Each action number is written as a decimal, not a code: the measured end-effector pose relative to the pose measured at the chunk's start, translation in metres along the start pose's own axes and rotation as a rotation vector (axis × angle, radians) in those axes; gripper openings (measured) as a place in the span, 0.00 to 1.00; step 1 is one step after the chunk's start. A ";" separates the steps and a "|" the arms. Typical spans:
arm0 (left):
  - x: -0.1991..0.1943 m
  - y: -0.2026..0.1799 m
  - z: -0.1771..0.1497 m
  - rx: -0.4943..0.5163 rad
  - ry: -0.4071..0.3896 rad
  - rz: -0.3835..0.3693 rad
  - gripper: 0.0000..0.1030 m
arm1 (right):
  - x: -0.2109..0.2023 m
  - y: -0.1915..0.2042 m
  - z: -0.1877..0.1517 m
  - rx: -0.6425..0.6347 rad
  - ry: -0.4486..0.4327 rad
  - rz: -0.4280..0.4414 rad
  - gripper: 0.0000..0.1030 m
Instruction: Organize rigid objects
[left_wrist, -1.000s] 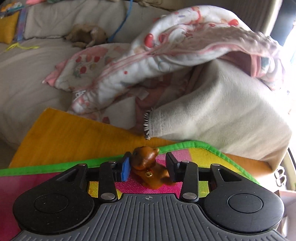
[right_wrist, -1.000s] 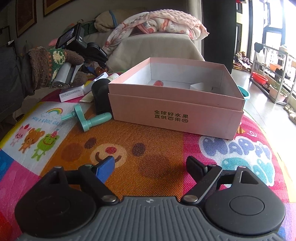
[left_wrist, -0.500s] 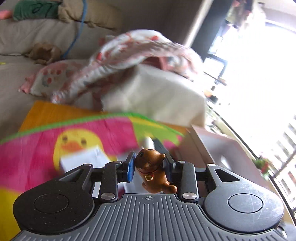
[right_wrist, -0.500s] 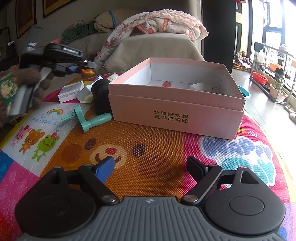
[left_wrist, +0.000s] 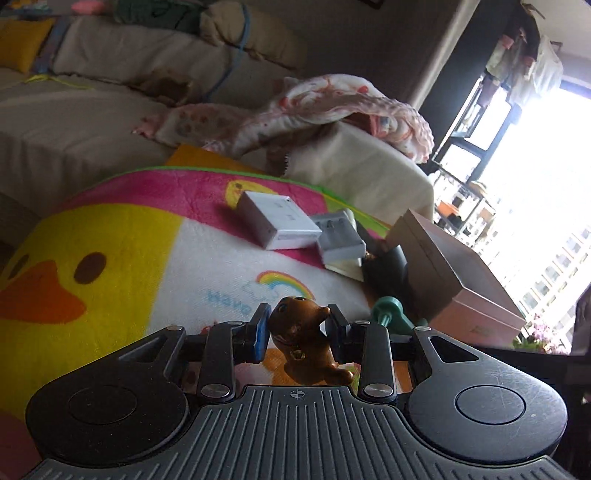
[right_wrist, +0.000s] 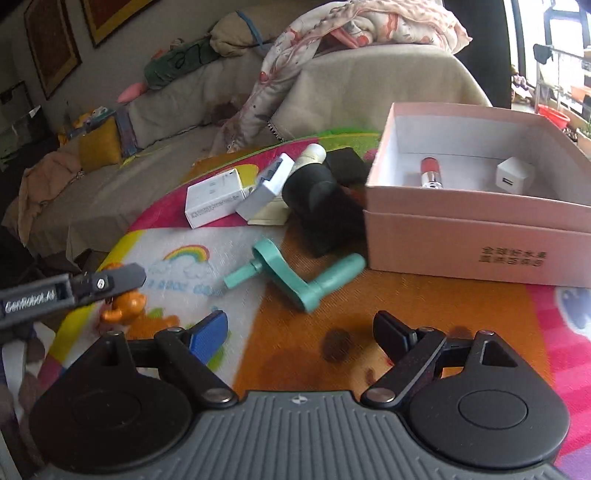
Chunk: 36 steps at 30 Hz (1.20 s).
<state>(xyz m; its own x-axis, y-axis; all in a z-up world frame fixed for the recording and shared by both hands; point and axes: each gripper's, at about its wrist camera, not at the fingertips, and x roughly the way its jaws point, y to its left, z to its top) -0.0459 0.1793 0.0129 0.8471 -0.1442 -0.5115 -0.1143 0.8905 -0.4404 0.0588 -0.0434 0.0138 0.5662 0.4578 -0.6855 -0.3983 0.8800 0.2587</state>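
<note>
My left gripper (left_wrist: 297, 325) is shut on a small brown bear figurine (left_wrist: 299, 328) and holds it above the play mat; the figurine also shows in the right wrist view (right_wrist: 123, 304), under the left gripper's finger (right_wrist: 110, 280). My right gripper (right_wrist: 299, 330) is open and empty, low over the mat's orange patch. Ahead of it lie a teal crank handle (right_wrist: 295, 273), a black cylinder piece (right_wrist: 317, 206), and a white box (right_wrist: 212, 195). The open pink box (right_wrist: 476, 236) at right holds a red-capped tube (right_wrist: 428, 171) and a white charger cube (right_wrist: 515, 175).
A grey battery charger (left_wrist: 338, 240) and white box (left_wrist: 280, 221) lie on the colourful mat (left_wrist: 110, 236). A sofa with a floral blanket (left_wrist: 332, 107) stands behind. The pink box (left_wrist: 447, 273) is to the right, near the mat's edge.
My left gripper, holding the bear, has swung back and lowered toward the mat's near left. My right gripper has turned left and come closer to the teal handle and box.
</note>
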 end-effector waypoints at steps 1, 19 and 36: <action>0.000 0.001 -0.001 0.000 0.009 -0.003 0.35 | 0.007 0.005 0.005 0.024 0.006 -0.010 0.85; 0.013 -0.050 -0.028 0.158 0.180 -0.203 0.35 | -0.050 -0.027 -0.043 -0.315 -0.027 -0.091 0.63; 0.018 -0.096 -0.049 0.329 0.221 -0.127 0.35 | -0.077 -0.080 -0.064 -0.242 -0.004 -0.078 0.99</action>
<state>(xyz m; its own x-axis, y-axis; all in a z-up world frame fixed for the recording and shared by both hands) -0.0452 0.0704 0.0098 0.7079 -0.3193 -0.6300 0.1865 0.9448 -0.2693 0.0008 -0.1570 0.0029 0.6048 0.3903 -0.6942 -0.5141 0.8571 0.0339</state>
